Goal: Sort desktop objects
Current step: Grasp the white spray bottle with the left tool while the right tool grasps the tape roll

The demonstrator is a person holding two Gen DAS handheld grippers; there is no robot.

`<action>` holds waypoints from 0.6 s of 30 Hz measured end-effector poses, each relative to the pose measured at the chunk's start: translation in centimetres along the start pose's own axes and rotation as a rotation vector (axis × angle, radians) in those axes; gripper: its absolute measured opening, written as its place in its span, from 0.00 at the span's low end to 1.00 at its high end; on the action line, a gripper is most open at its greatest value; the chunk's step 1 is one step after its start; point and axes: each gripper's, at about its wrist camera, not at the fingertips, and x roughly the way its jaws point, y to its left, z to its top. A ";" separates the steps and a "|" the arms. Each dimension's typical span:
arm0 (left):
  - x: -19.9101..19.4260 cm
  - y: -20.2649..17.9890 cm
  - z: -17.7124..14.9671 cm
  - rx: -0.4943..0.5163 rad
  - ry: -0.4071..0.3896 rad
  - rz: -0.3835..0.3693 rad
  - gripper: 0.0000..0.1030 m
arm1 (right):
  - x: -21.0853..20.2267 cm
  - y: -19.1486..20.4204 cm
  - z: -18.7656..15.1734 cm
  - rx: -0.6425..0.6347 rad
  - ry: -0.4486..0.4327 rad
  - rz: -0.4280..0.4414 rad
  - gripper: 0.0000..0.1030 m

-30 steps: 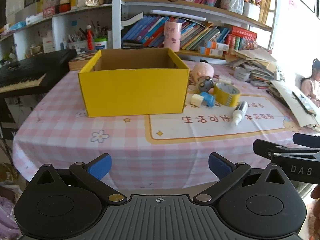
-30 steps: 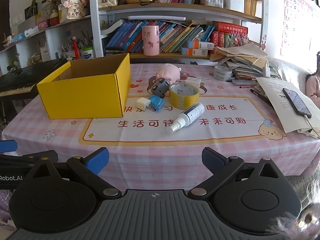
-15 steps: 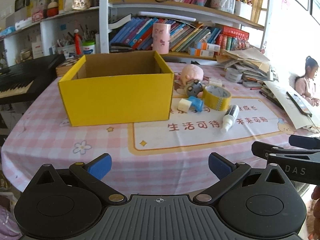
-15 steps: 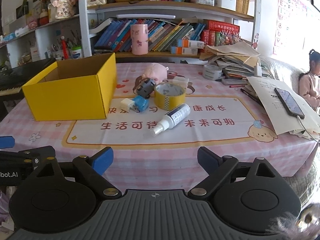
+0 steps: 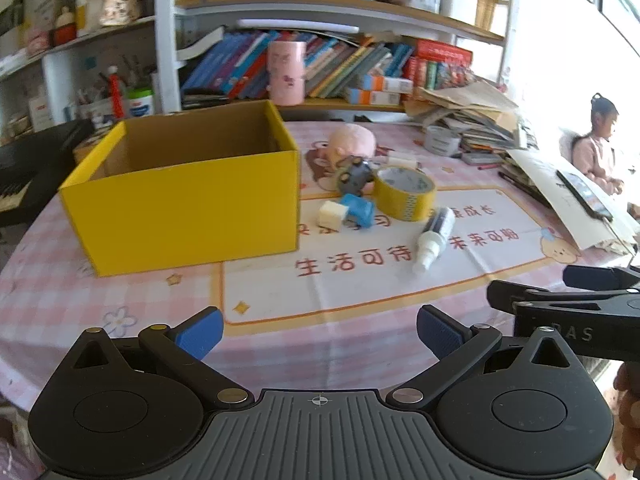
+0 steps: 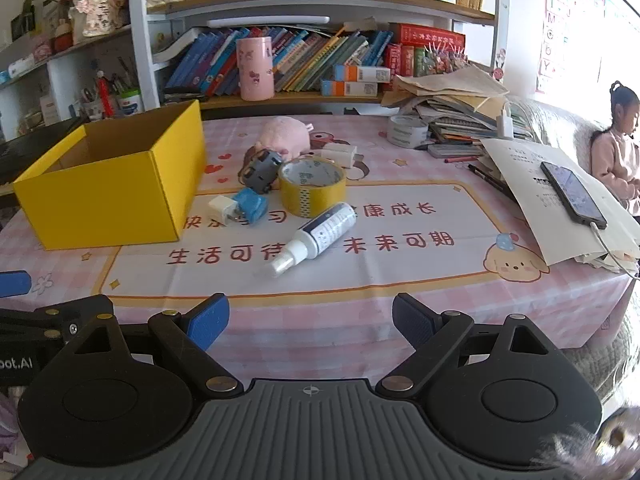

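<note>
An open yellow cardboard box [image 5: 180, 208] stands on the pink checked tablecloth, left of centre. To its right lie a white plug [image 5: 332, 214], a blue block [image 5: 358, 208], a grey round gadget [image 5: 354, 176], a yellow tape roll [image 5: 404, 194], a white spray bottle [image 5: 434, 236] and a pink plush [image 5: 352, 142]. My left gripper [image 5: 318, 328] is open over the table's near edge, well short of them. My right gripper [image 6: 311, 320] is also open and holds nothing, with the spray bottle [image 6: 316, 236] and tape roll [image 6: 312, 186] straight ahead and the box [image 6: 108, 196] to the left.
Papers and books [image 6: 452, 108] are heaped at the back right, with a grey tape roll [image 6: 408, 130] beside them. A phone [image 6: 572, 194] lies on a sheet at the right edge. A crowded bookshelf [image 6: 320, 56] is behind. A person [image 6: 616, 148] sits at the far right.
Both grippers have slid sideways along the table's near edge, so the box and clutter have shifted left in each view. The right gripper's jaws have narrowed a little.
</note>
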 end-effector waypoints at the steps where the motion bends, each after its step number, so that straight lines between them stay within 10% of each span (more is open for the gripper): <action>1: 0.2 -0.3 0.1 0.007 0.002 -0.004 1.00 | 0.2 -0.2 0.1 0.002 0.003 -0.001 0.86; 18: 4.0 -2.7 2.9 0.028 0.000 -0.013 1.00 | 5.0 -3.7 2.9 0.035 0.075 0.003 0.82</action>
